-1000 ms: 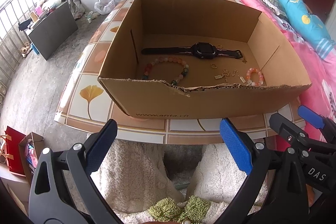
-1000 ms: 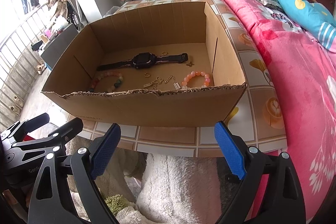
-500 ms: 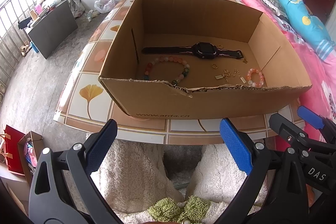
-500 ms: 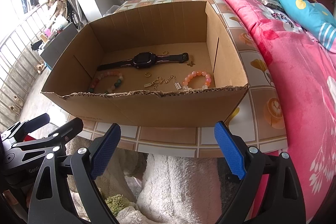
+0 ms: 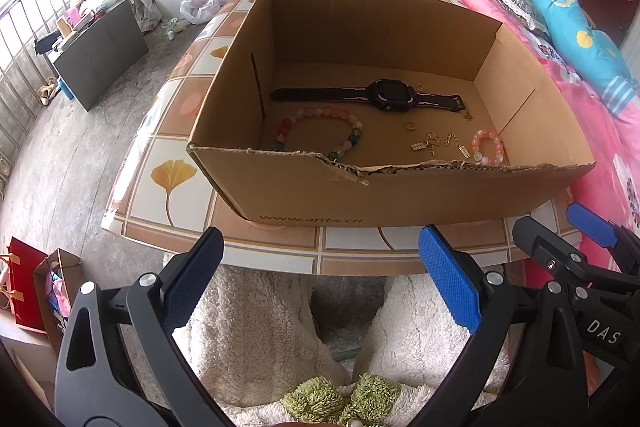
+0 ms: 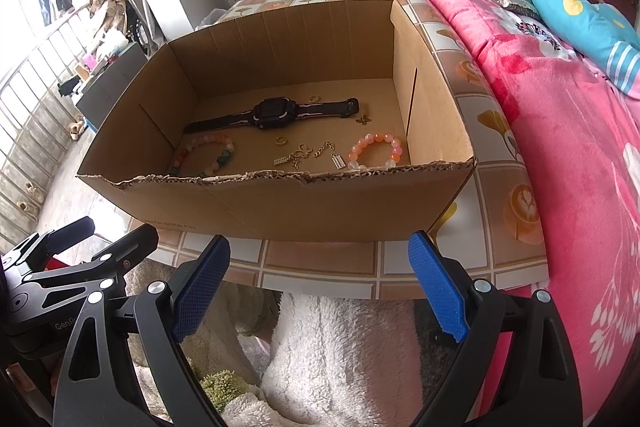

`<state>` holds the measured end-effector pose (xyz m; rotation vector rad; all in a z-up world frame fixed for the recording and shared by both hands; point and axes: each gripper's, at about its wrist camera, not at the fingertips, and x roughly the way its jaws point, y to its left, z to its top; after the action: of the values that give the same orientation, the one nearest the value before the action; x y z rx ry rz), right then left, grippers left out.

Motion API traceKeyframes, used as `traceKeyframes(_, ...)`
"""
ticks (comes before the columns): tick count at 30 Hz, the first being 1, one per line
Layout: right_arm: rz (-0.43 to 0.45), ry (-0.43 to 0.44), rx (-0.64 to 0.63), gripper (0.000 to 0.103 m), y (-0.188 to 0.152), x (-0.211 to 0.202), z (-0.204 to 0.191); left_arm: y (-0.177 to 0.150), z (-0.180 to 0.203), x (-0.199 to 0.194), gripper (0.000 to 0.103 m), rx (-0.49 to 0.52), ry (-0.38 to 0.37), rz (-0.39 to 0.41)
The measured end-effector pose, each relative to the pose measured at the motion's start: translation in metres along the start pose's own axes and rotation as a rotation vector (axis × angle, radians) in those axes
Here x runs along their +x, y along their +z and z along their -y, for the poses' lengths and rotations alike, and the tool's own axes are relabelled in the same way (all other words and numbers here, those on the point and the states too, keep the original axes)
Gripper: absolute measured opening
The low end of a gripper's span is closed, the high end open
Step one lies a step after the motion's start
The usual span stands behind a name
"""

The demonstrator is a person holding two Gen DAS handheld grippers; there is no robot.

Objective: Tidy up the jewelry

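A pink bedspread [image 6: 560, 155] is seen filling the right side of the right wrist view; only a strip of it is caught in the left one. The tiled table [image 5: 168, 179] is shown under an open cardboard box [image 5: 400, 195], and the printed web address on the box front can be read properly only from the left wrist view. A grey cabinet [image 5: 100, 55] by the window rail is shown far more clearly on that side too.

Inside the box, everything is laid flat on the floor. A black watch [image 5: 384, 95] is stretched out across the back. A multicoloured bead bracelet [image 5: 320, 135] is placed front left, partly hidden by the torn front edge. A pink bead bracelet [image 6: 374, 151] is set front right, seen whole only from the right wrist view. Small gold chains and charms [image 6: 308, 155] are scattered between the two bracelets, with a gold ring [image 5: 409, 125] just behind them.

The left gripper [image 5: 320, 279] and the right gripper [image 6: 320, 283] are both held short of the table edge, jaws spread wide, nothing gripped.
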<state>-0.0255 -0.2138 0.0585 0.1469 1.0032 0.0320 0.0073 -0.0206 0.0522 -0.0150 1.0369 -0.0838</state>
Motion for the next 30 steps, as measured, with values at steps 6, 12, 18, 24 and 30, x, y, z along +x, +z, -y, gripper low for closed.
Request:
traceKeyframes(6,-0.005,0.000,0.005,0.088,-0.0006,0.0011,0.0008,-0.0003,-0.0002,0.0007,0.094,0.000,-0.001,-0.001)
traceKeyframes(12,-0.006,0.002,0.007,0.088,-0.0010,0.0016,0.0012,0.0000,-0.0001,0.0007,0.094,0.001,0.001,-0.001)
traceKeyframes(18,-0.006,0.000,0.007,0.088,-0.0009,0.0018,0.0013,-0.0001,-0.0001,0.0009,0.094,0.001,0.001,-0.002)
traceKeyframes(24,-0.007,0.001,0.008,0.088,-0.0012,0.0019,0.0018,-0.0001,-0.0002,0.0008,0.094,0.002,0.003,-0.002)
traceKeyframes(30,-0.007,0.001,0.009,0.088,-0.0019,0.0021,0.0025,-0.0002,0.0002,0.0011,0.094,0.003,0.003,0.000)
